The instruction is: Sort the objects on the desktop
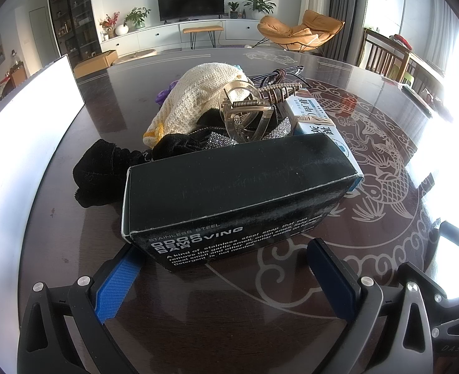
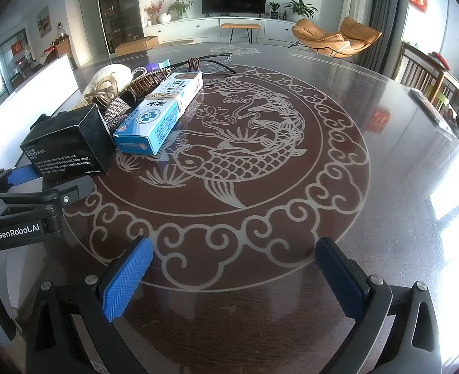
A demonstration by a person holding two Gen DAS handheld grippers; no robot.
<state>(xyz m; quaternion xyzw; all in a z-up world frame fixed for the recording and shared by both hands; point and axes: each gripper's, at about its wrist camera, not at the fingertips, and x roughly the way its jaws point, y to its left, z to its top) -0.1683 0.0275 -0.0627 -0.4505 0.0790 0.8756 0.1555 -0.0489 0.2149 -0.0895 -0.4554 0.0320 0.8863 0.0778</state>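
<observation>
A black box [image 1: 235,184] printed "ODOR REMOVING BAR" lies on the dark table, its near corner between the tips of my left gripper [image 1: 223,246], which is open. In the right wrist view the same box [image 2: 67,143] sits at the left with the left gripper [image 2: 42,180] around its corner. Behind it lies a heap: a blue-white medicine box [image 2: 161,115], a clear claw clip [image 1: 245,115], a cream knitted piece [image 1: 198,99], a black velvet piece [image 1: 101,174] and a rhinestone piece [image 1: 217,138]. My right gripper [image 2: 235,243] hangs open over bare table with nothing between its fingers.
A white panel [image 1: 26,131] stands along the table's left edge. The table [image 2: 292,218] has a pale fish and cloud pattern. Glasses [image 1: 279,73] and a brown wire clip [image 1: 279,92] lie at the back of the heap. Wooden chairs [image 2: 422,74] stand at the right.
</observation>
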